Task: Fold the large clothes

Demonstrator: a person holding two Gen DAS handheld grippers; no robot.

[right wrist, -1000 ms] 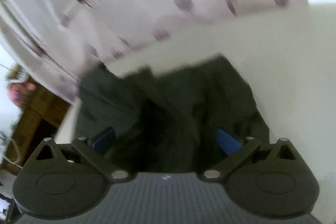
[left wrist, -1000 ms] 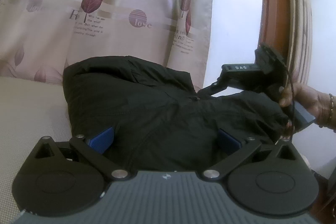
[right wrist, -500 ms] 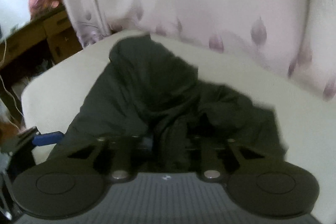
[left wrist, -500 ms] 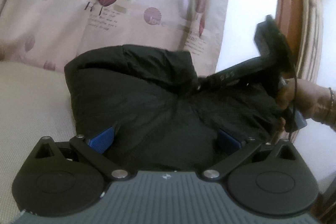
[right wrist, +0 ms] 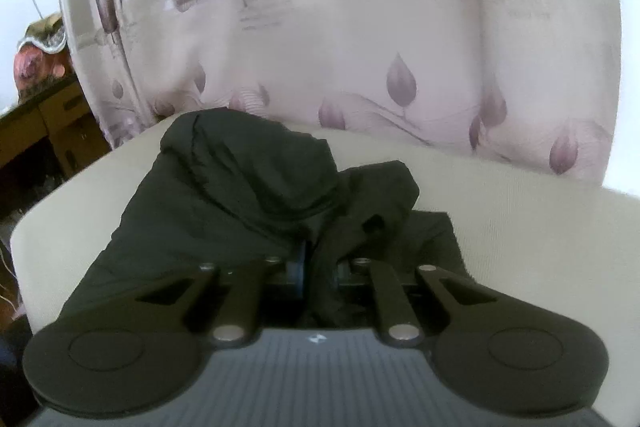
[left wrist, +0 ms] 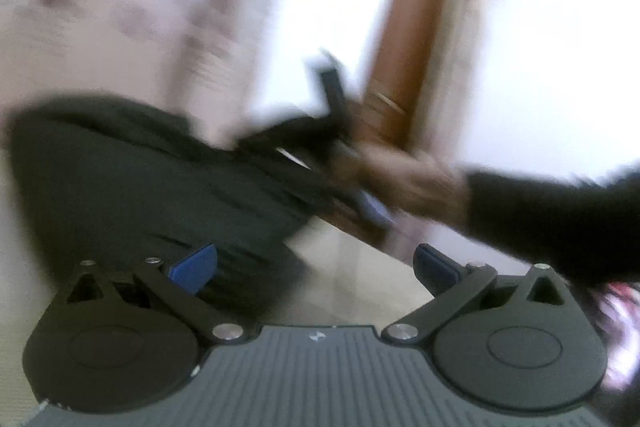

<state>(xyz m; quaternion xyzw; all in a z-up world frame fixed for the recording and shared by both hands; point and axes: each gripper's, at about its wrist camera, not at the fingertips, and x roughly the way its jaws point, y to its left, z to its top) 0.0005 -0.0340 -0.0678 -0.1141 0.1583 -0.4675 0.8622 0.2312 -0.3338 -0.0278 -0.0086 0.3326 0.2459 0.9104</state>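
A large black jacket (right wrist: 248,195) lies bunched on a cream bed (right wrist: 540,227). My right gripper (right wrist: 316,267) is shut on a fold of the jacket and the cloth rises up between its jaws. In the blurred left wrist view the jacket (left wrist: 132,179) lies at the left. My left gripper (left wrist: 316,267) is open and empty, its blue pads (left wrist: 196,267) wide apart at the jacket's near edge. The right gripper's body and the hand holding it (left wrist: 400,175) show at mid-right there.
A pink curtain with leaf print (right wrist: 360,27) hangs behind the bed. A wooden door (left wrist: 404,47) stands at the right in the left wrist view. A dark wooden cabinet (right wrist: 44,131) stands left of the bed.
My right gripper closed on the jacket fold and keeps it pinched. My left gripper swung right and back off the jacket, staying open. The right hand moved in over the garment.
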